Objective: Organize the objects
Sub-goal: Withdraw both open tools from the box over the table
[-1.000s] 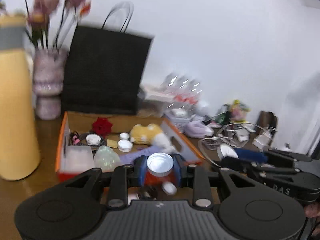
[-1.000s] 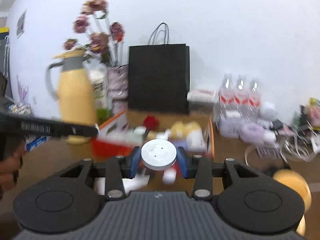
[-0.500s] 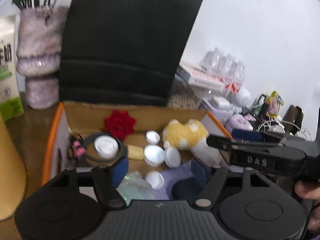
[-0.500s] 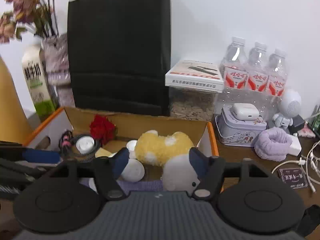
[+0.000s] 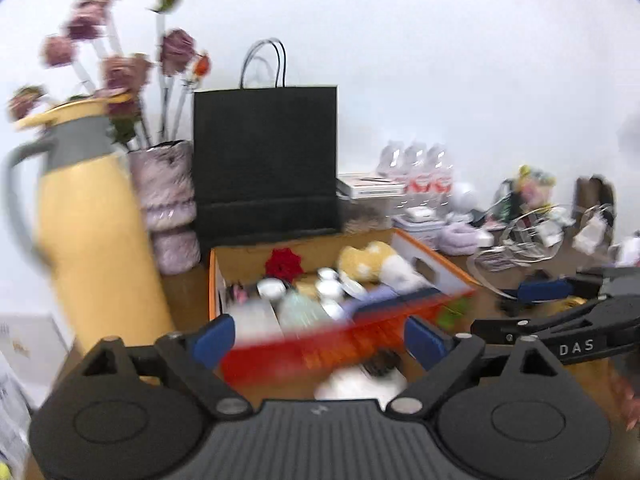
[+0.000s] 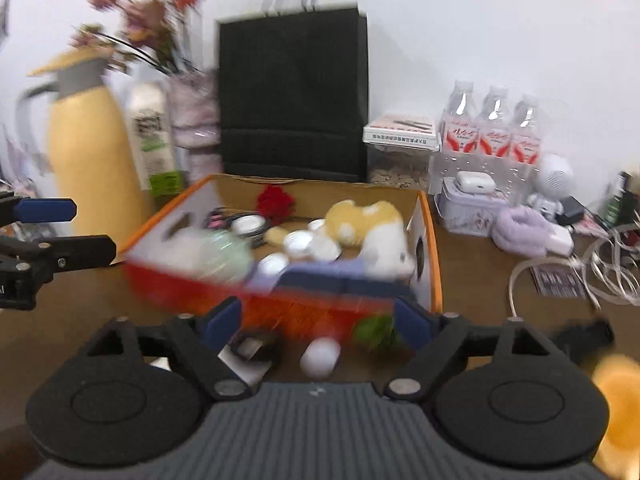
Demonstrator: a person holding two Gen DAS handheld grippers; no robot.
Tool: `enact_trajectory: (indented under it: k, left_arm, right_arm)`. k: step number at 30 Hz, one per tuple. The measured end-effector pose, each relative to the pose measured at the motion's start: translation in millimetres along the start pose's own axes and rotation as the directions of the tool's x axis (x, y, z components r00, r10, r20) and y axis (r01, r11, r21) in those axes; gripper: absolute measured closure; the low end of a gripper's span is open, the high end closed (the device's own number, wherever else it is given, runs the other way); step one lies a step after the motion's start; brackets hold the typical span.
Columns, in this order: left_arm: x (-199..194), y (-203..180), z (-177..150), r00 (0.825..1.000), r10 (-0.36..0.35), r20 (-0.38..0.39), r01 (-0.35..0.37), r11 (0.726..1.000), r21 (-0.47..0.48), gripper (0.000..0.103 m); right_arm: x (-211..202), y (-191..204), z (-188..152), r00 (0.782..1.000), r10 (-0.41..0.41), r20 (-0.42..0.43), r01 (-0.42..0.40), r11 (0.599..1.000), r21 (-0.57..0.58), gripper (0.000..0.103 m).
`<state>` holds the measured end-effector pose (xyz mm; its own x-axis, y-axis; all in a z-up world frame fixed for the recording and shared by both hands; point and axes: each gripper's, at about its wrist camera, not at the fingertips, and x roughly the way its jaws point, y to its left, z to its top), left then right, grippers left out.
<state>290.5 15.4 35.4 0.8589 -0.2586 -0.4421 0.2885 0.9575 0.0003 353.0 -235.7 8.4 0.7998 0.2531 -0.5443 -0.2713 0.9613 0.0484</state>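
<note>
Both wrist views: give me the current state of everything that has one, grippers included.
Left gripper: open, holding nothing.
Right gripper: open, holding nothing.
Orange box: open-topped, full of small items.
Plush toy: lying inside the box.
Black paper bag: upright behind the box.
Yellow jug: upright.
Water bottles: upright.

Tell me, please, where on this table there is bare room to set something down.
Bare wood shows between the yellow jug and the orange box, and right of the box before the white cables. The box is packed around the plush toy. In front of it lie a white ball and a dark item. Both claws hang open.
</note>
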Motion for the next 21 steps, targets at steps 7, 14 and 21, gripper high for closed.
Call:
enact_trajectory:
  k: [7,14,21]
  left_arm:
    - [-119.2,-31.1,-121.3,0.993,0.091,-0.07,-0.098,0.99,-0.102,0.008]
    - [-145.3,-38.7,-132.1,0.992,0.096,-0.076,-0.104,0.989,-0.106,0.01]
    - [-121.8,-16.4,-127.9,0.987,0.124,-0.1,-0.136,0.984,-0.119,0.028]
  right_arm:
    - [-138.2,49.8,-117.5,0.998,0.028,0.052,-0.03,0.999,0.026,0.007]
    - [-180.2,63.6,-170.6,0.999,0.032,-0.019,-0.03,0.997,0.065,0.009]
    - [-182.3,66.1,-160.8,0.999,-0.011,0.043,0.01,1.0,0.022,0.009]
